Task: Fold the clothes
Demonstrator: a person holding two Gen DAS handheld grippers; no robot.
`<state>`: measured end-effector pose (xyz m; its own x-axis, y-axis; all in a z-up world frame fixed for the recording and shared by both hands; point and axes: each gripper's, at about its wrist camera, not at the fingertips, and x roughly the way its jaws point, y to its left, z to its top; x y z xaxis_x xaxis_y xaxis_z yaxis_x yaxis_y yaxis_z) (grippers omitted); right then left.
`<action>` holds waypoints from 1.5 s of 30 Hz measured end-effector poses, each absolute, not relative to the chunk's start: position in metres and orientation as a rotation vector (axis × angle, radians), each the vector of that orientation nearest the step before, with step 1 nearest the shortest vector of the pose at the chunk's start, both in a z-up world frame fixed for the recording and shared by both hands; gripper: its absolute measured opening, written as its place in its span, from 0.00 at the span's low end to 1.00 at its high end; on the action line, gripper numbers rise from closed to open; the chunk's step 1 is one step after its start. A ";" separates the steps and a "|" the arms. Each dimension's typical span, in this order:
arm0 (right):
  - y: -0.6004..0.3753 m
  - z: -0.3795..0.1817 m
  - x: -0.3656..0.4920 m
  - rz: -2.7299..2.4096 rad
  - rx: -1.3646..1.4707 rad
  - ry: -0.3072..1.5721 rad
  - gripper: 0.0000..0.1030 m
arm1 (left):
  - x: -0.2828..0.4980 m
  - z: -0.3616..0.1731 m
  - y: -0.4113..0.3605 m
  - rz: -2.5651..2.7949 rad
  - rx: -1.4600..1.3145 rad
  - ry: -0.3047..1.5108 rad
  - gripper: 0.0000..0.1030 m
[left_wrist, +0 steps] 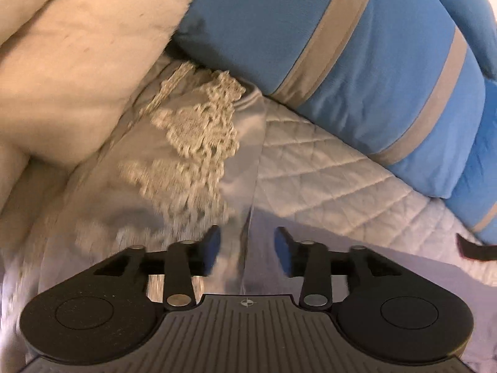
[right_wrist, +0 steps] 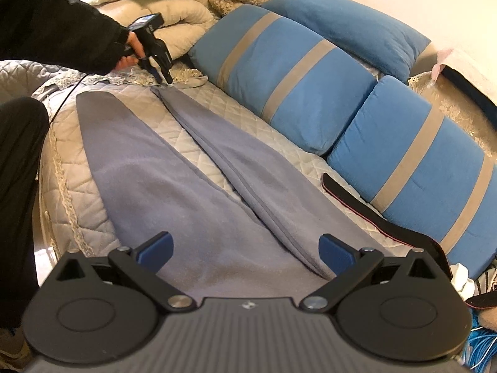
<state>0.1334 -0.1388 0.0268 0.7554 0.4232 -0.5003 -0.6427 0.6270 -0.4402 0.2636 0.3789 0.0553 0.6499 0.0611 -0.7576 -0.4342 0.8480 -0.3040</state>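
The grey trousers [right_wrist: 174, 168] lay flat on the bed [right_wrist: 298, 152], soft, light and limp; hems and waistband seemed the best holds. The left gripper [left_wrist: 247, 248] stood partly open over one hem, the right gripper [right_wrist: 245, 250] wide, empty.

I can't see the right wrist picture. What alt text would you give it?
Grey trousers lie spread on a quilted bed beside blue striped cushions. The right gripper hangs open above the waist end, while the left gripper meets a far leg's hem.
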 end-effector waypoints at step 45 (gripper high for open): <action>-0.233 0.015 0.128 0.466 -0.346 0.521 1.00 | 0.122 0.107 0.279 0.084 -0.165 0.573 0.75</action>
<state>0.1282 -0.2327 0.0155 0.7679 0.3344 -0.5463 -0.5056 0.8401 -0.1964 0.1223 0.2793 0.1067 0.8372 0.0328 -0.5459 -0.1246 0.9834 -0.1320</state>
